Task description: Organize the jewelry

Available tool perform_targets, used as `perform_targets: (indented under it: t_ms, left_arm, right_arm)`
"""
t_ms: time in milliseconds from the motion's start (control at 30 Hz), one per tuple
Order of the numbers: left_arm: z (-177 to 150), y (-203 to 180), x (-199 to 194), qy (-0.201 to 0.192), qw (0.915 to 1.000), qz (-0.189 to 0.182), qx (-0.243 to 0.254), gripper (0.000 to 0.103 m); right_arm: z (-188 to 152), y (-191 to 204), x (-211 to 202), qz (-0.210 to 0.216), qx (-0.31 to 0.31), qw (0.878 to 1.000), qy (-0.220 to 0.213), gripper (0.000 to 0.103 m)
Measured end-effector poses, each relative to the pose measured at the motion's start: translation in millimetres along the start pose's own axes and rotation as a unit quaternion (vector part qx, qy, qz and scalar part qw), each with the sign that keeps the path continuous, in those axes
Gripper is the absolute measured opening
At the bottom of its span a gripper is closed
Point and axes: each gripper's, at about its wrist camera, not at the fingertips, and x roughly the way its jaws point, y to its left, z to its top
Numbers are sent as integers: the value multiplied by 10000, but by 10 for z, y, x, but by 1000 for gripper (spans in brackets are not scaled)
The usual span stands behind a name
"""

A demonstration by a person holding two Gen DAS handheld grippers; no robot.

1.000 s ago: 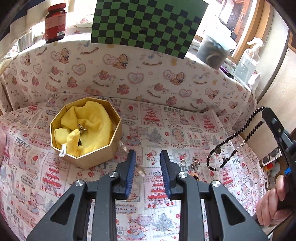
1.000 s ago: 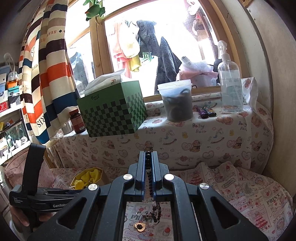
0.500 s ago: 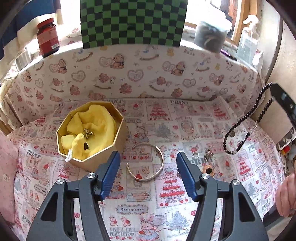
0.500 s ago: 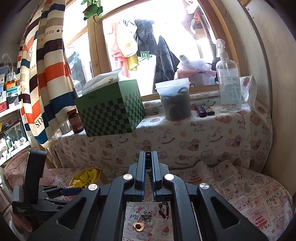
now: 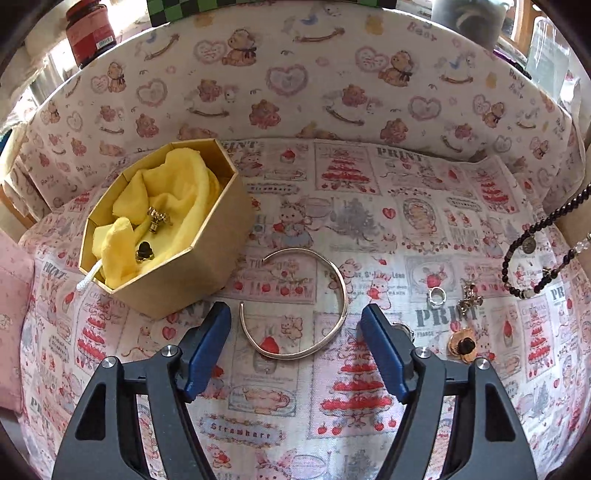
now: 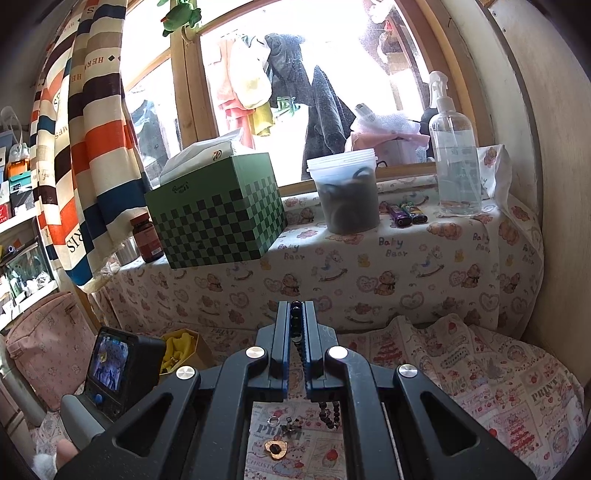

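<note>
A gold octagonal box (image 5: 207, 254) lined with yellow cloth holds two small pieces of jewelry and sits at the left. A silver open bangle (image 5: 332, 273) lies flat on the printed cloth. My left gripper (image 5: 295, 325) is open, its blue pads on either side of the bangle's near half, just above the cloth. My right gripper (image 6: 296, 314) is shut on a black beaded necklace (image 6: 295, 325), which hangs in the air at the right of the left wrist view (image 5: 532, 240). A ring (image 5: 436, 295), a small charm (image 5: 469, 301) and a gold piece (image 5: 463, 345) lie to the right.
A raised ledge covered in teddy-bear cloth runs behind, carrying a green checkered tissue box (image 6: 218, 214), a red jar (image 5: 88, 31), a plastic tub (image 6: 347, 195), lighters and a spray bottle (image 6: 454, 147). A wall stands at the right. A pink bag (image 6: 48, 347) sits at the left.
My left gripper has opened wide from nearly closed and has come down and forward around the bangle. My right gripper still holds the necklace aloft, almost unmoved.
</note>
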Motion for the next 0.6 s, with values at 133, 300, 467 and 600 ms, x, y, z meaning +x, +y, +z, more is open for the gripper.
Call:
perform_targets:
  t_ms: [133, 300, 467, 600]
  left_arm:
    - [7, -13, 4, -128, 9998, -34, -149, 59]
    - [-13, 4, -46, -114, 9998, -122, -143, 59]
    - [-75, 79, -184, -140, 9991, -391, -120, 59]
    - [-102, 98, -450, -477, 9975, -509, -81, 59]
  right_arm:
    - [5, 7, -14, 1, -3, 10000, -17, 6]
    - [13, -1, -30, -7, 24, 10000, -24, 6]
    - [49, -23, -87, -33, 66, 9999, -102, 6]
    - [68, -32, -129, -14, 100, 9998, -179, 6]
